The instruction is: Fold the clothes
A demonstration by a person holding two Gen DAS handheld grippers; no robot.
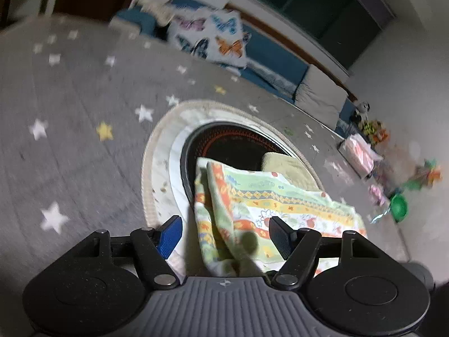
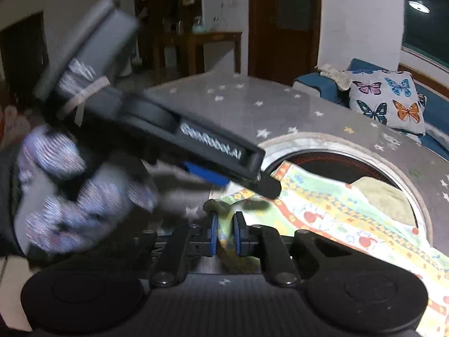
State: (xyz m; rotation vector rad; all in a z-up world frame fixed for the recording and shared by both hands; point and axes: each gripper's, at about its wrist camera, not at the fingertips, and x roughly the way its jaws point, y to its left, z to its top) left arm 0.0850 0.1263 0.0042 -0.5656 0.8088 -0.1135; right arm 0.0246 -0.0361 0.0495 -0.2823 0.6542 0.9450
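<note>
The patterned cloth [image 1: 269, 210] is lying on the grey star-printed surface [image 1: 70, 112], partly covering the round dark opening [image 1: 224, 146] in the middle of it. A plain beige cloth [image 1: 283, 165] is lying just beyond the patterned cloth. The left tongs [image 1: 224, 236] are standing wide open above the near edge of the patterned cloth, gripping nothing. The right tongs [image 2: 226, 234] are pinching a bunched corner of the same cloth between their blue pads [image 2: 213, 236]. A gloved hand [image 2: 70, 193], blurred, is holding the left tongs beside them.
</note>
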